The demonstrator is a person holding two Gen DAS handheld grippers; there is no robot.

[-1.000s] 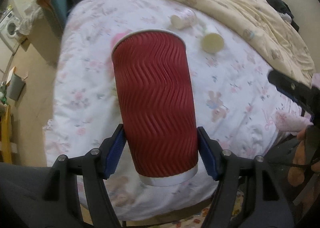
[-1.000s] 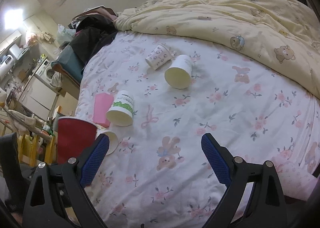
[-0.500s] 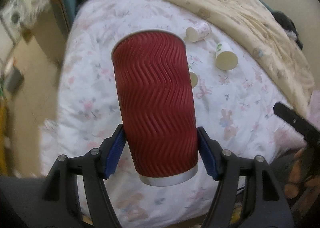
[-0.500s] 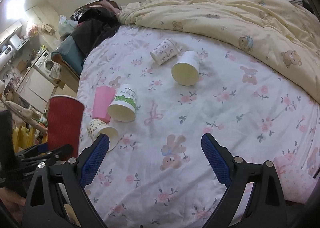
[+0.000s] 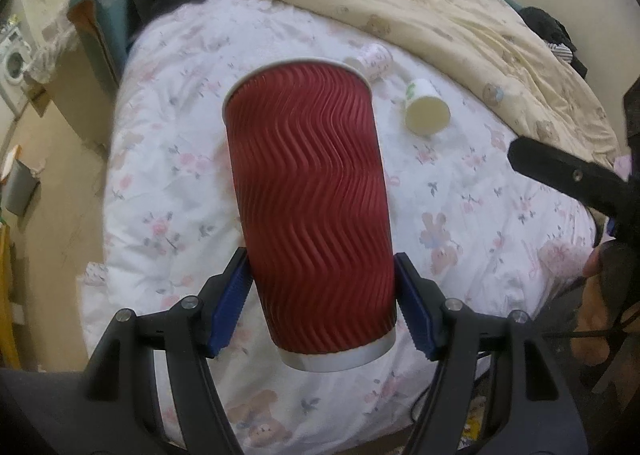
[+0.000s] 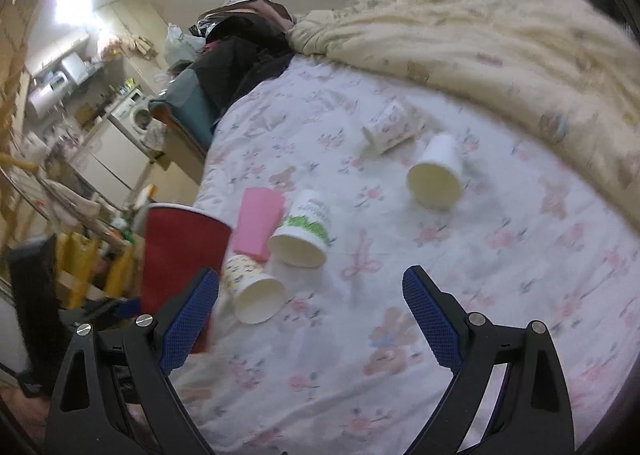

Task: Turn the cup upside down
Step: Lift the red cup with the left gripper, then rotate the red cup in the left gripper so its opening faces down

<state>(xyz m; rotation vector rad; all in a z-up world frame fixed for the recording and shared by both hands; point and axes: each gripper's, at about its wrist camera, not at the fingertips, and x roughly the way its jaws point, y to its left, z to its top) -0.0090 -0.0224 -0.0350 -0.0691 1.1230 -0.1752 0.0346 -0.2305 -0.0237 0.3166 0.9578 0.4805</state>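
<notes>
My left gripper [image 5: 322,307] is shut on a red ribbed paper cup [image 5: 312,207], gripping its lower part near the white base, rim pointing away, held in the air above the bed. The same red cup [image 6: 176,251] shows at the left of the right wrist view, held over the bed's edge. My right gripper [image 6: 312,319] is open and empty above the floral sheet [image 6: 500,275]; one of its black arms [image 5: 568,179] shows at the right of the left wrist view.
Several paper cups lie on their sides on the bed: a white one [image 6: 436,179], a patterned one [image 6: 390,127], a green-printed one [image 6: 304,235], a pink one [image 6: 258,223], a small dotted one [image 6: 254,291]. A cream duvet [image 6: 480,39] covers the far side. Floor and furniture lie left.
The left gripper has carried the red cup a little further over the bed, still gripped. The right gripper's view has shifted and blurred as it moves; it stays open.
</notes>
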